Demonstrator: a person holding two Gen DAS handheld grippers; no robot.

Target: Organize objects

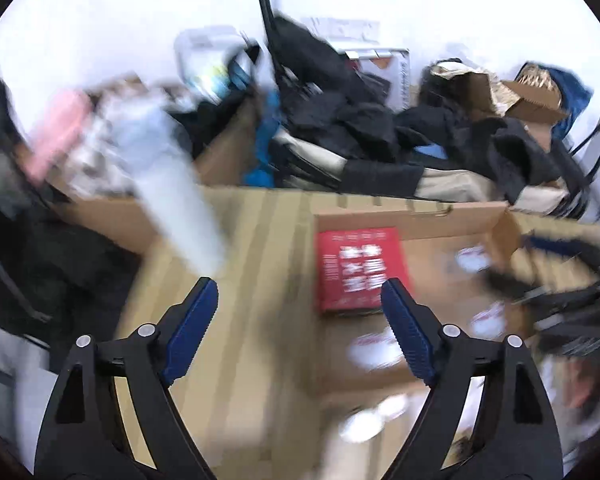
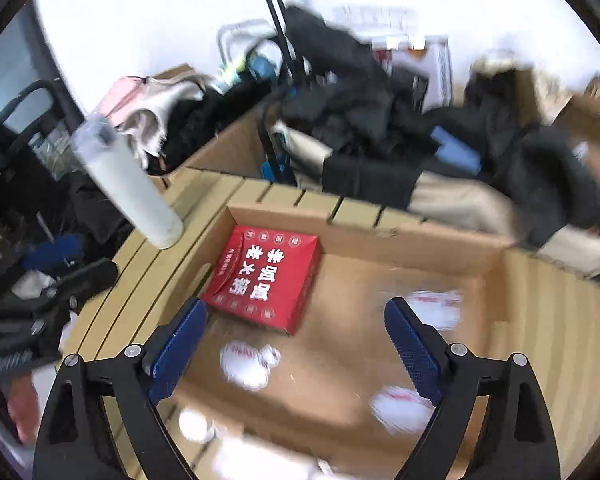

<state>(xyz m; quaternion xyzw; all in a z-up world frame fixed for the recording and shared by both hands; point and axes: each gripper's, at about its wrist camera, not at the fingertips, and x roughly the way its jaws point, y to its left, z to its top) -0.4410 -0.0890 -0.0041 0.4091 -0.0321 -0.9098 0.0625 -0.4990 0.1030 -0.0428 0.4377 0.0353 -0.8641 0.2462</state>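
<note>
Several crumpled papers (image 2: 249, 365) (seemingly), red box (image 2: 265, 278), bottle (image 2: 130, 187)

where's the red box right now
The red box lies flat in the far left corner of the open cardboard box, ahead of the right claw. White packets lie scattered nearer the camera, and the tall white tumbler stands to its left.

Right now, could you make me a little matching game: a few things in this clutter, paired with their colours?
Things:
1. flat box in the cardboard tray
2. tall cylinder
3. gripper pads
4. heap of clothes

Colours:
A. blue
B. black
C. red
D. white

Pairs: 1-C, 2-D, 3-A, 4-B
</note>
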